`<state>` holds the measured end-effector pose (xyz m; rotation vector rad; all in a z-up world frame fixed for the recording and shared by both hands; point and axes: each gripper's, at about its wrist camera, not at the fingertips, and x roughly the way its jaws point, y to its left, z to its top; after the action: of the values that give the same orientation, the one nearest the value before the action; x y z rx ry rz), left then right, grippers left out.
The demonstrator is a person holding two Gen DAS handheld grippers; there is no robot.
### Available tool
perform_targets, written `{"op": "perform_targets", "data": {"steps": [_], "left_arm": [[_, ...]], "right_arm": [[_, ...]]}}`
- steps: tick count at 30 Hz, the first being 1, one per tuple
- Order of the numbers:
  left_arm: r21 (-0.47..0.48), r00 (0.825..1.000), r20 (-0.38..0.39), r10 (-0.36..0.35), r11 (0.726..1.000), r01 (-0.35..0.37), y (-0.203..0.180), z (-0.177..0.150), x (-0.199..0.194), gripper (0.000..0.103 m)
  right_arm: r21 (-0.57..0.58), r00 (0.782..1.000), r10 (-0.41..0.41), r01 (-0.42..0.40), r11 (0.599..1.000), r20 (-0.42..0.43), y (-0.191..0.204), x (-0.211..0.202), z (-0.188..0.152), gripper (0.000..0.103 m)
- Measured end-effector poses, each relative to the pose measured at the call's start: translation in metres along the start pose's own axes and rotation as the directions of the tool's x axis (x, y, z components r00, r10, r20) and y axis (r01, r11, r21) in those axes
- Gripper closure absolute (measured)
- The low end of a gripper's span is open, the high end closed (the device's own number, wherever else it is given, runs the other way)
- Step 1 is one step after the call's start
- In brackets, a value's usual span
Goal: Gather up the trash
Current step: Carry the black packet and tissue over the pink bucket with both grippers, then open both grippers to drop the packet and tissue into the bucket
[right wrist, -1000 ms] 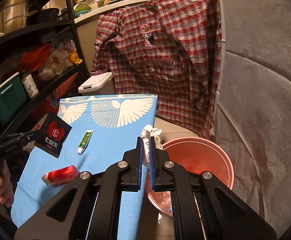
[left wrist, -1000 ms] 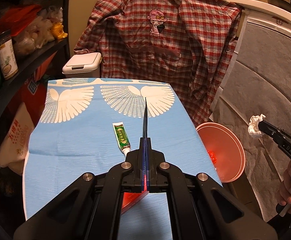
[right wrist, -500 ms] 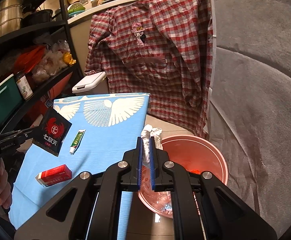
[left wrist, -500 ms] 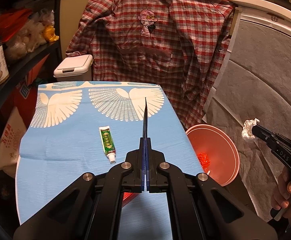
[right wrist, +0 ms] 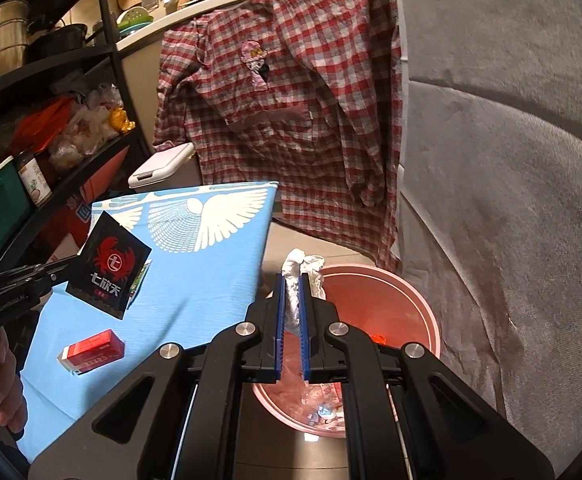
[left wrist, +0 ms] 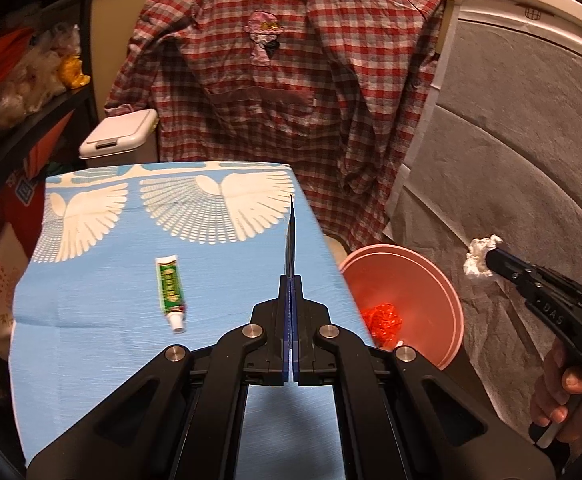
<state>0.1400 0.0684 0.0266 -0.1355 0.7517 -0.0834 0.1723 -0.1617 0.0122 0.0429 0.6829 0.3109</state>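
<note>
The right claw (right wrist: pixel 291 304) is clamped on a crumpled white tissue (right wrist: pixel 303 268), held above the near rim of the pink bin (right wrist: pixel 427 308) that stands on the floor just beside the surface (right wrist: pixel 211 272). Trash already lies in the bin; what the red crinkled piece (left wrist: pixel 383 318) is I cannot tell. The left claw (left wrist: pixel 291 280) is pinched together on a black sachet (right wrist: pixel 111 264) with a red crab print, hanging over the blue cloth. Below it a red packet (right wrist: pixel 91 351) lies on the cloth, and farther out a green-and-white tube (left wrist: pixel 171 290). Beyond the surface stand a white lidded bin (left wrist: pixel 119 140) and a red plaid shirt (left wrist: pixel 283 80) draped over a counter edge; a dark shelf rack (right wrist: pixel 51 80) stands on the left. Compared with a second ago, both claws have drifted toward the pink bin, grips unchanged.
</note>
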Motion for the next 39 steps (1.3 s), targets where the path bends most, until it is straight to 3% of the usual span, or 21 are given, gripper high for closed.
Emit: {"op": "perform_targets", "data": {"steps": [12, 28, 31, 33, 39], "left_arm": [[0.034, 0.998, -0.02, -0.054, 0.998, 0.055, -0.053, 0.004, 0.025, 0.103], [0.081, 0.989, -0.115, -0.096, 0.991, 0.105, -0.108, -0.006, 0.083, 0.103], [0.077, 0.987, -0.126, -0.098, 0.991, 0.109, -0.108, -0.005, 0.09, 0.1], [0.06, 0.987, -0.122, -0.103, 0.992, 0.111, -0.105, -0.003, 0.09, 0.088], [0.056, 0.989, -0.104, -0.106, 0.992, 0.112, -0.098, -0.001, 0.081, 0.087]], "right_arm": [[0.044, 0.999, -0.021, 0.023, 0.999, -0.033, -0.024, 0.015, -0.003, 0.096], [0.058, 0.994, -0.051, 0.056, 0.997, -0.094, -0.044, 0.039, -0.009, 0.096], [0.053, 0.992, -0.073, 0.079, 0.995, -0.1, -0.046, 0.042, -0.01, 0.092], [0.061, 0.992, -0.075, 0.081, 0.995, -0.102, -0.048, 0.043, -0.009, 0.085], [0.057, 0.993, -0.079, 0.084, 0.995, -0.092, -0.049, 0.04, -0.01, 0.077]]}}
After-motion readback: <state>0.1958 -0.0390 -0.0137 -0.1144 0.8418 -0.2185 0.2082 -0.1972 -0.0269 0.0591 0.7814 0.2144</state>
